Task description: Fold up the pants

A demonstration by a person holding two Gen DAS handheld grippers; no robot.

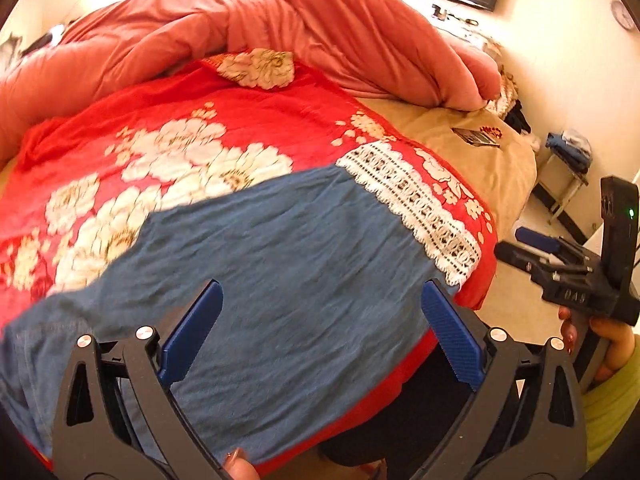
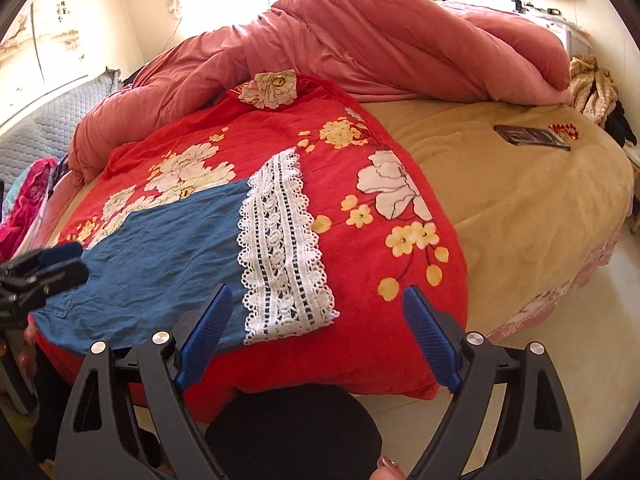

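- The round bed [image 2: 532, 208] fills most of the room; its tan sheet lies bare on the right side, and its curved edge drops to pale floor [image 2: 592, 320] with open room to move along that side.
- A pink quilt [image 2: 360, 40] is heaped along the far side of the bed, from the left edge across to the right, so the back half is taken up.
- A red flowered blanket [image 2: 360, 152] is spread over the near left part of the bed; its front edge hangs over the bed's rim just ahead of both tools, and its right edge stops short of the bare tan area.
- The blue pants [image 1: 288, 264] lie flat on the red blanket near its front edge, running left to right, with the white lace cuff [image 2: 280, 248] at the right end. In the right wrist view the near edge of the pants sits just inside the blanket's front edge.
- A small dark flat packet [image 2: 532, 136] lies on the tan sheet, well apart from the pants, toward the far right.
- The left tool [image 1: 320, 328] hovers over the middle of the pants with its blue pads spread wide, gripping nothing.
- The right tool [image 2: 316, 340] hangs over the blanket's front edge, beside the lace cuff, also spread wide and empty.
- In the left wrist view the right tool shows off the bed's right edge, over the floor, apart from the cloth.
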